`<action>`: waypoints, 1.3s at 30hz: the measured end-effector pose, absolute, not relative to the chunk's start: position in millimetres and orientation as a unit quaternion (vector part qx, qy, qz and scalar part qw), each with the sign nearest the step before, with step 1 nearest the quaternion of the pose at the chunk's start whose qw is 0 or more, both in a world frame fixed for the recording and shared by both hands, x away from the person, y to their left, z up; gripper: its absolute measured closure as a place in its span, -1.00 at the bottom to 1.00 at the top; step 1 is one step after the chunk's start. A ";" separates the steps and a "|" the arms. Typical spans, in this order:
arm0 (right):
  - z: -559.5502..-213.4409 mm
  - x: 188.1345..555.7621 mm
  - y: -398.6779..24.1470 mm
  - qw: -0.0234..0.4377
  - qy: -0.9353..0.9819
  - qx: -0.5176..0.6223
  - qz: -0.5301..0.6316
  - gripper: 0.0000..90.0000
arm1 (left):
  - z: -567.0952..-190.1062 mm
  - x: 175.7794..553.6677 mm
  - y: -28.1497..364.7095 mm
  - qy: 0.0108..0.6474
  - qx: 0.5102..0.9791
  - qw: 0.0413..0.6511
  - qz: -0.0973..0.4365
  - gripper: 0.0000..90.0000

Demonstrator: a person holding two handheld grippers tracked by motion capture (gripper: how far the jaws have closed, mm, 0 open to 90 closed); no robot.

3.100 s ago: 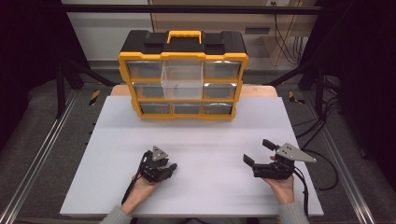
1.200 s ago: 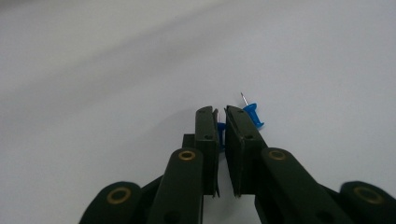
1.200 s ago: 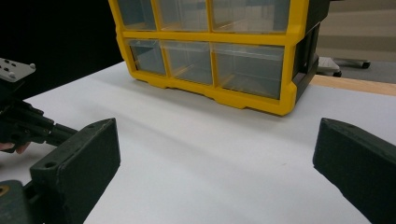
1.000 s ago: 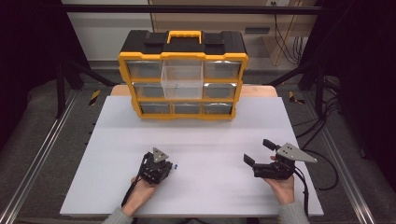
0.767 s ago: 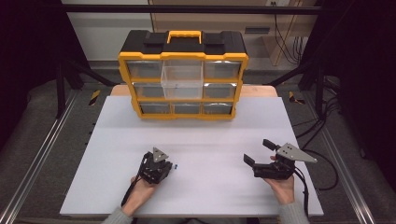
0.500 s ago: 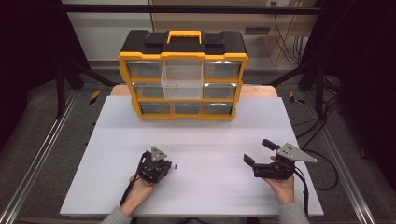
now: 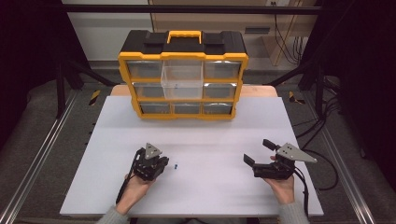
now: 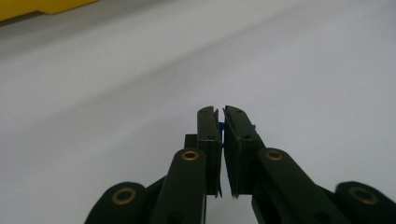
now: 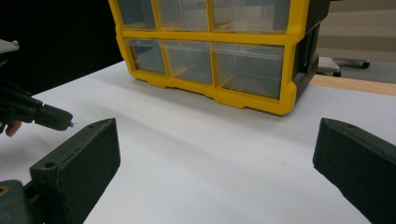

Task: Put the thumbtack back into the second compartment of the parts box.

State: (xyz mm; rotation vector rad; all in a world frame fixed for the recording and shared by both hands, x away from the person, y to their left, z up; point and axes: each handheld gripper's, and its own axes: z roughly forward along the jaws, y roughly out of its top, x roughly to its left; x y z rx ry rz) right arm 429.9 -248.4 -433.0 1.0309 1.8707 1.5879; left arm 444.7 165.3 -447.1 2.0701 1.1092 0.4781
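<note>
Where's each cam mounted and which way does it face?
High view: above the person's side, looking forward and down on the white table and the yellow drawer organizer; both hands with the left gripper and right gripper.
Left gripper view: on that gripper, low along its near-shut jaws pinching a small blue part.
Right gripper view: along its wide-apart jaws toward the organizer.
Shared: the organizer shows in the high and right gripper views.

The left claw [image 7: 164, 164] is almost closed, its tips pointing toward 3 o'clock. The left hand [image 7: 135, 189] holds it low. The right claw [image 7: 256, 151] is wide open, pointing toward 10 o'clock, held by the right hand [image 7: 281, 186].
</note>
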 end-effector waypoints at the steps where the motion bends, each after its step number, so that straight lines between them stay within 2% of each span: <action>1: -433.0 429.7 -248.1 0.236 0.682 0.378 0.580 -0.97 | -445.2 444.5 166.5 0.430 0.805 0.364 0.186 0.87; 39: -433.2 429.7 -248.5 0.235 0.683 0.380 0.578 -0.97 | -384.1 436.1 190.7 0.404 0.778 0.433 0.211 0.87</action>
